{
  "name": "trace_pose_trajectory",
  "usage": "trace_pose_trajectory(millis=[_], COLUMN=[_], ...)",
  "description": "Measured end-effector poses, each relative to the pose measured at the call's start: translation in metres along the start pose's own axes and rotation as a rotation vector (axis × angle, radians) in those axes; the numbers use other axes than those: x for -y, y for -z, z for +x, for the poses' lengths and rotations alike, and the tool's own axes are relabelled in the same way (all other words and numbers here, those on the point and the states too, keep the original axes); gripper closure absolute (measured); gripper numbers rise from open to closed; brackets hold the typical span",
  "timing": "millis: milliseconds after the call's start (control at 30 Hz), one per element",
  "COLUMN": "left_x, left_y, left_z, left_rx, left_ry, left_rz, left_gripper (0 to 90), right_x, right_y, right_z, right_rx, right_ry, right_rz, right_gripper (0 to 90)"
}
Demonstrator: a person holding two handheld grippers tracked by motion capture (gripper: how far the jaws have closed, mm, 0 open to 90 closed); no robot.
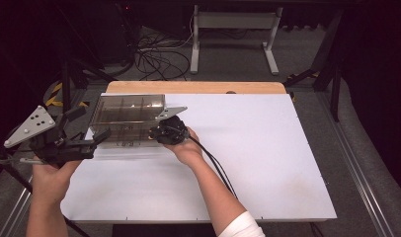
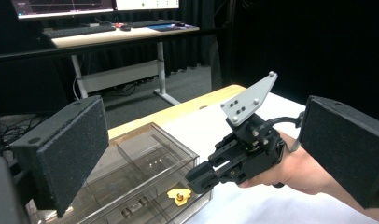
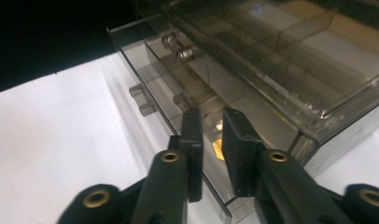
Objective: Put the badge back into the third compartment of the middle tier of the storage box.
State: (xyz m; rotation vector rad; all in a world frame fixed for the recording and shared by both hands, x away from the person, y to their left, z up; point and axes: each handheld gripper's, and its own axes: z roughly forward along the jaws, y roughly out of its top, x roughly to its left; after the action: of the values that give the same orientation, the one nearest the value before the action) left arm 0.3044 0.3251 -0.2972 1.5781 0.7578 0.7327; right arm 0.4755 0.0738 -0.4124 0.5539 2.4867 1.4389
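Here, item by item, with the clear plastic drawer box (image 1: 127,118) as the landmark.

High view: the box sits at the far left of the white table (image 1: 267,163), its lower drawer pulled out toward the person. The right gripper (image 1: 156,134) is at the drawer's front, at the right end. The left gripper (image 1: 97,140) hangs just left of the box, near its front corner, apart from it.

Left gripper view: the two broad black pads (image 2: 66,149) stand wide apart with nothing between them; released. Beyond them lies the box (image 2: 145,163), with a yellow part (image 2: 179,196) and metal bolts (image 2: 134,207) in the open drawer (image 2: 162,203). The right gripper (image 2: 199,179) points its tip at the drawer front beside the yellow part.

Right gripper view: the narrow jaws straddle the drawer's front wall (image 3: 178,126) with a slight gap on either side, so the grip reads as let go. The yellow part (image 3: 218,148) shows just behind that wall.

Risk, as judged: the jaws are barely clear of the wall, so pulling the hand away sideways could catch the drawer, drag it further out or shift the light box across the table, jolting the small parts.
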Motion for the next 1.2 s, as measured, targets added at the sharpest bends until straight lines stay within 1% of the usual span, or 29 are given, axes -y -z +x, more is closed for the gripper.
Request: trace_pose_trajectory(millis=[167,333,467,733,967,1067,1200], left_x=[0.000,0.001,0.001,0.002,0.002,0.002,0.002], left_y=[-0.001,-0.002,-0.002,-0.004,-0.005,-0.006,-0.008], left_z=[0.000,0.000,0.000,-0.001,-0.002,-0.003,-0.004], left_rx=[0.000,-0.001,-0.001,-0.005,-0.006,-0.007,-0.003], left_ry=[-0.002,0.001,-0.003,-0.002,-0.008,-0.009,-0.008], left_rz=[0.003,0.004,0.007,0.008,0.010,0.007,0.015], left_gripper=[2.2,2.2,2.2,2.2,2.2,2.2,2.2], right_x=[-0.002,-0.006,-0.008,-0.007,-0.005,-0.004,-0.001], right_y=[0.007,0.016,0.026,0.049,0.067,0.073,0.083], right_z=[0.003,0.006,0.009,0.009,0.007,0.007,0.006], right_rx=[0.006,0.010,0.010,0.026,0.048,0.059,0.075], right_ry=[0.017,0.017,0.019,0.021,0.020,0.018,0.015], right_rz=[-0.031,-0.071,-0.118,-0.178,-0.214,-0.222,-0.243], right_gripper=[71.1,63.8,56.9,48.2,41.7,38.2,35.2])
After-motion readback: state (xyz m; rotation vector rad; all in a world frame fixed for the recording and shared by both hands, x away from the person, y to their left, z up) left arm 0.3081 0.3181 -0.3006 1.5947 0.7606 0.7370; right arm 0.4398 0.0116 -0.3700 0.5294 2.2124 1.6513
